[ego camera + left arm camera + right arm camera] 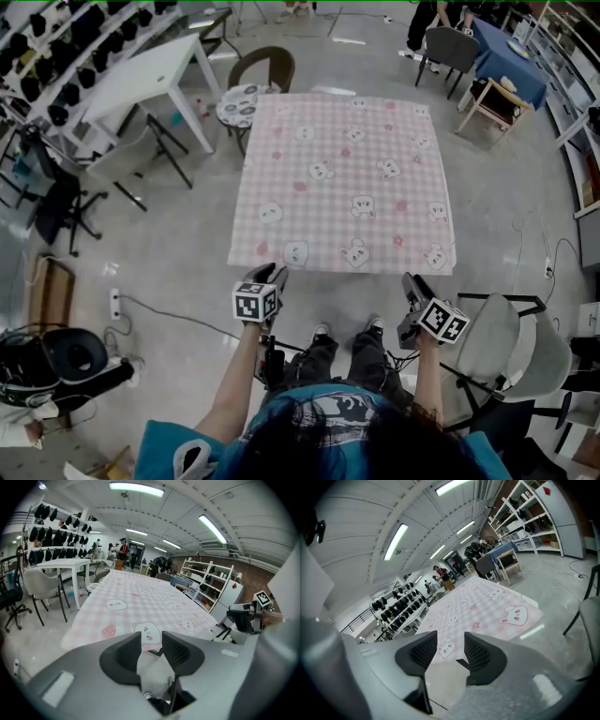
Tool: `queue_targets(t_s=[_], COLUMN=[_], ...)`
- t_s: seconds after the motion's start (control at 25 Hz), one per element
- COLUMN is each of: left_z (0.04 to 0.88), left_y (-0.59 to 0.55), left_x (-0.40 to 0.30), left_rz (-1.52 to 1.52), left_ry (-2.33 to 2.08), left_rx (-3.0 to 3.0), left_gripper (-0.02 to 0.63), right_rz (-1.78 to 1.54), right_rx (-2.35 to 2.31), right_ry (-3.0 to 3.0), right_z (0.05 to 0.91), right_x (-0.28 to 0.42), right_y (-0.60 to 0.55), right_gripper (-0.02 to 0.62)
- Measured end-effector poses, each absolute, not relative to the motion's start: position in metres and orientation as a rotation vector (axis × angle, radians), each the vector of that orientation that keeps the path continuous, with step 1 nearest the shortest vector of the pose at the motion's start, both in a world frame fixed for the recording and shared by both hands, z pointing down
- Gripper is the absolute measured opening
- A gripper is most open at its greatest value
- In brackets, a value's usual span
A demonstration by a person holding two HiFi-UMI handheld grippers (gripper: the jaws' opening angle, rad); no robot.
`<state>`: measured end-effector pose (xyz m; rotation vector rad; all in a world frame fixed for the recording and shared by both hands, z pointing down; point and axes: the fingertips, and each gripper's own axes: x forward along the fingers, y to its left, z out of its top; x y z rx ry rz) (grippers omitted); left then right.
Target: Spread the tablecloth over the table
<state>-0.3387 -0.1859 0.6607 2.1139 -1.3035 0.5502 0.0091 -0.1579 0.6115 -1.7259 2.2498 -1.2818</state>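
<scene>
A white table (141, 80) is standing in the upper left of the head view, and a rack of black items (47, 56) is showing behind it. A brown round chair (263, 64) is standing at the top centre. A blue-covered table (511, 52) is standing in the upper right, a light grey chair (506, 342) at the lower right. A power strip (114, 302) is lying on the floor (187, 272) at the left.

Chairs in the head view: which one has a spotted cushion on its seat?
The brown round-backed chair at the far left corner of the pink tablecloth. The pale chair at lower right and the grey chair at the top show no such cushion.
</scene>
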Motion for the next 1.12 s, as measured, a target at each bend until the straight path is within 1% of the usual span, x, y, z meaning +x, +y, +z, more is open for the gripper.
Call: queue_targets(t_s=[0.36,0.6,0.8,1.04,1.12], left_z=[0.596,0.544,0.515,0.477,0.466], left_y=[-0.177,-0.161,-0.134,-0.092,-0.080], left_x=[-0.289,-0.245,-0.219,-0.180,-0.166], left_rz=[0.354,0.228,0.181,0.144,0.116], left_ry=[-1.194,-1.144,-1.156,-1.164,-1.172], left_rx=[2.309,2.413,2.473,2.564,2.585], left_gripper=[0.167,0.160,0.150,0.149,0.139], right_rz=[-1.085,-0.924,-0.877,-0.826,-0.813], right_rx=[-1.433,-1.230,-1.124,-1.064,-1.043], right_ry=[2.580,2.783,2.826,2.841,2.838], right_z=[0.541,0.499,0.481,0.467,0.463], right_x=[-0.060,-0.094,-0.095,-0.070,-0.062], right_y=[-0.146,-0.133,-0.106,-0.073,-0.063], right_gripper=[0.173,0.172,0.158,0.138,0.123])
